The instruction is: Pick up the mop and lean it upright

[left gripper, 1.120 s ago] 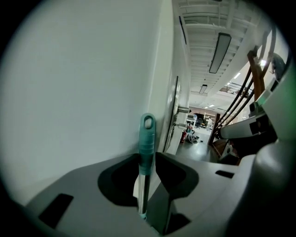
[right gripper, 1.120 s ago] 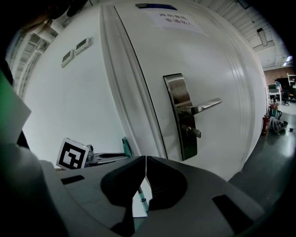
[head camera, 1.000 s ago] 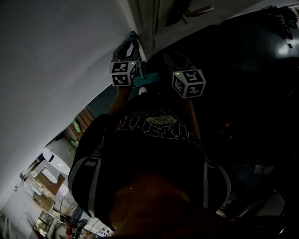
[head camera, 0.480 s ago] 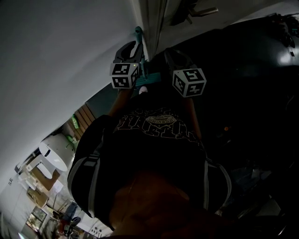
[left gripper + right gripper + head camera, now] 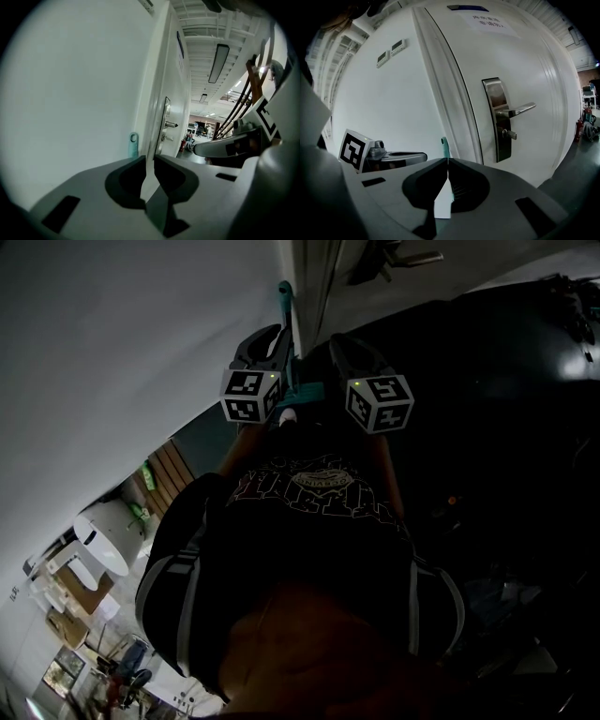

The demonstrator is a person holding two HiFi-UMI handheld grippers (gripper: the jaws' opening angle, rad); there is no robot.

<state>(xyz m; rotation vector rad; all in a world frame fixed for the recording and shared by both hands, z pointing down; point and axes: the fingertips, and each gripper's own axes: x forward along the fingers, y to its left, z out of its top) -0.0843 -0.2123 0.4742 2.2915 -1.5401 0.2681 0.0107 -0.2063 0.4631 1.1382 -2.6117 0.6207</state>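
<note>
The mop's teal handle point(image 5: 285, 304) stands upright against the white wall beside the door frame. Its rounded tip point(image 5: 133, 144) shows just past my left gripper's jaws, and the handle point(image 5: 445, 146) also rises behind the right gripper's jaws. My left gripper point(image 5: 270, 339) sits close to the handle. Its jaws point(image 5: 150, 160) are closing, a narrow gap remains and nothing is between them. My right gripper point(image 5: 345, 349) is beside it on the right, its jaws point(image 5: 447, 160) shut tip to tip with nothing pressed between them. The mop head is hidden.
A white door point(image 5: 525, 65) with a metal lever handle point(image 5: 512, 112) is right of the mop. A white wall point(image 5: 122, 352) fills the left. The person's dark shirt point(image 5: 309, 549) blocks the lower head view. Boxes and clutter point(image 5: 75, 587) lie far down left.
In the head view the mop handle's tip and both grippers have shifted slightly right and up along the wall. More of the handle shows above the left gripper.
</note>
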